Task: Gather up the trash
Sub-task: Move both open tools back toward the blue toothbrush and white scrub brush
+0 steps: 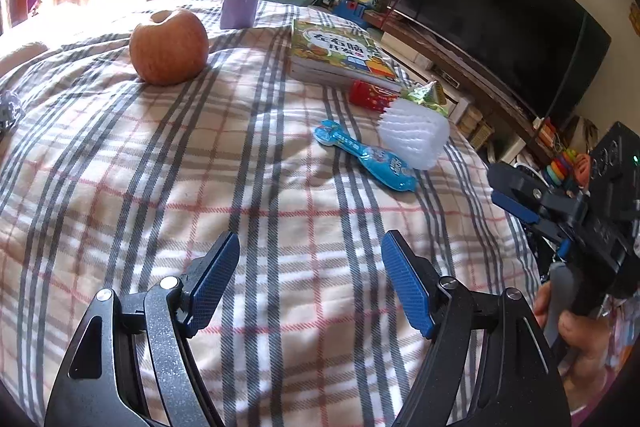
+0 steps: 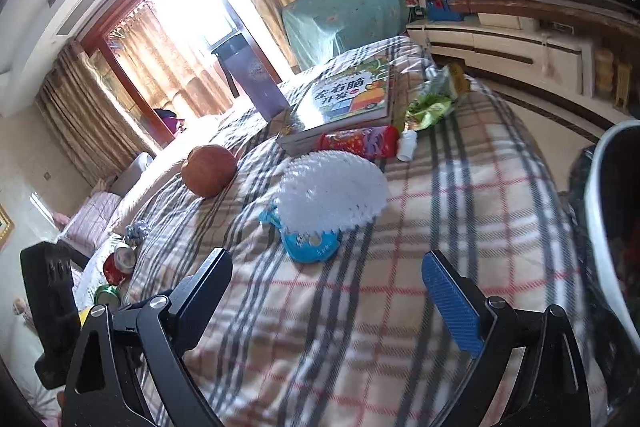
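- Left hand-held gripper (image 1: pixel 310 281) and right hand-held gripper (image 2: pixel 326 293) both hang over the plaid bed (image 1: pixel 160 167), jaws wide apart, nothing between them.
- Blue wrapper (image 1: pixel 366 155) next, touching white foam netting (image 1: pixel 414 133) near the bed's right edge.
- Further back: red packet (image 1: pixel 370 95), green wrapper (image 1: pixel 426 95), apple (image 1: pixel 169 47).

The checked blanket (image 1: pixel 248 167) is bare in front of the left gripper (image 1: pixel 310 283). An apple (image 1: pixel 169 47) sits at eleven o'clock. At one o'clock, a blue wrapper (image 1: pixel 362 155) and white foam net (image 1: pixel 414 135) block the way.
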